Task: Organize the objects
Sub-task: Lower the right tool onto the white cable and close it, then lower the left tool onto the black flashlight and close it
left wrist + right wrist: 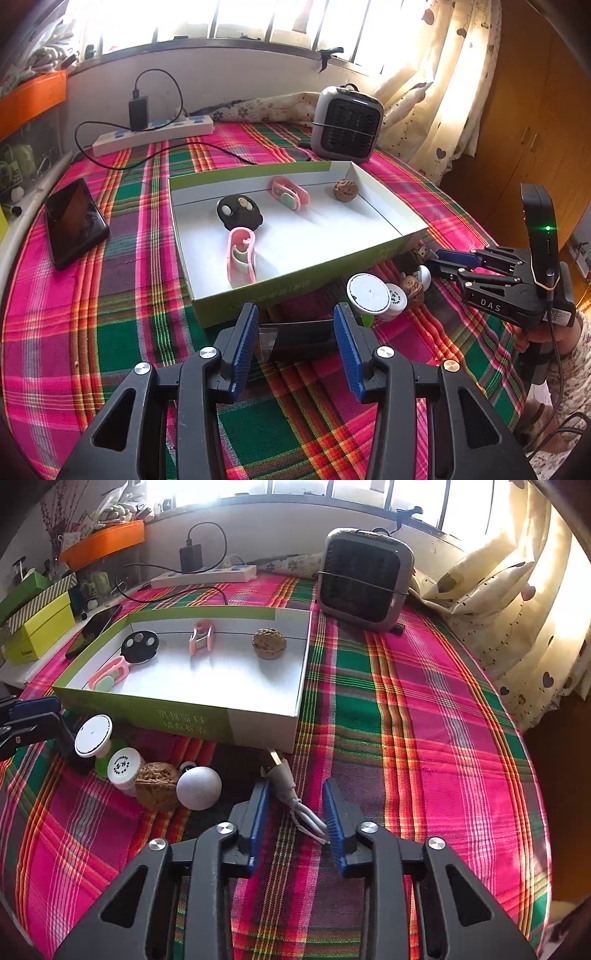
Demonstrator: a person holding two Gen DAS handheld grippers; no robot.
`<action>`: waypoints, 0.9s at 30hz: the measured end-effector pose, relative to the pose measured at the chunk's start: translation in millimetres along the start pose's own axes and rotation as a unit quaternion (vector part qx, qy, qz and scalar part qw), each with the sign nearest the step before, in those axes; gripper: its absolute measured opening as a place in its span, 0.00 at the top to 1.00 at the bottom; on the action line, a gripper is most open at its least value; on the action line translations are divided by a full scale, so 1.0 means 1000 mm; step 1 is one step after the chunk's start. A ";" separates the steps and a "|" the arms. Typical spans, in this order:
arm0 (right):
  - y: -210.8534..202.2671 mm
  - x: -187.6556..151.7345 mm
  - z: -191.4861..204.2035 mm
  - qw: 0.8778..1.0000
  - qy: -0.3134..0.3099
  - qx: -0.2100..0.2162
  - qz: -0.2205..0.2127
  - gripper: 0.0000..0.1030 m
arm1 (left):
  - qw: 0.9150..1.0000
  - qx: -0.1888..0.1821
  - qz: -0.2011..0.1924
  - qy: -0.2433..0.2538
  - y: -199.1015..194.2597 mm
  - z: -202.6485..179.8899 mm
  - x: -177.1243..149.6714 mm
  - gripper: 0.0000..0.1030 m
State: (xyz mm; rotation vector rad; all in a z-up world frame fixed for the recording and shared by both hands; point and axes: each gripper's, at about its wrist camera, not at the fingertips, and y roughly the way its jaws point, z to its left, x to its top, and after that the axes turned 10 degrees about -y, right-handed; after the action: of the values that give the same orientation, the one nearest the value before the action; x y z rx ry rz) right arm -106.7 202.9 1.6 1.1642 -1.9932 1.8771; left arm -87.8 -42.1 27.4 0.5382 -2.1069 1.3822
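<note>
The right gripper (293, 819) hangs low in the middle of its view, over a small white cable (291, 794) with a plug end, which lies on the plaid cloth (424, 720) just in front of the box. The cable sits between the blue pads and touches the right one, but a gap remains on the left side, so I judge it is framed, not yet pinched.

The left gripper (299, 336) stands spread at the lower centre of its view, with a dark flat object (299, 336) between its pads; whether they press it, I cannot tell.

The open box (402, 247) is in the middle of that frame and already holds two pink clips, a black round piece and a walnut (345, 190), probably because it is the collecting place. A second walnut (157, 786), a white ball (199, 788) and two white-capped bottles (110, 749) wait outside, at the lower left.
</note>
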 end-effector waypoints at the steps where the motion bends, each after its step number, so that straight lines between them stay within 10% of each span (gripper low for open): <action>1: 0.000 0.000 0.000 1.000 0.003 0.003 -0.001 0.80 | 1.000 -0.002 0.001 0.002 0.000 -0.001 -0.001 0.61; 27: -0.007 -0.009 -0.003 1.000 0.016 0.019 -0.005 0.89 | 0.993 -0.030 0.049 0.103 -0.010 -0.040 -0.037 0.61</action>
State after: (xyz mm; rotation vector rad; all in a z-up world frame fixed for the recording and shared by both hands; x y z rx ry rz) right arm -97.1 209.7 1.4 1.1438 -1.9405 1.9248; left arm -44.6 -7.8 23.4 0.2590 -2.0230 1.3594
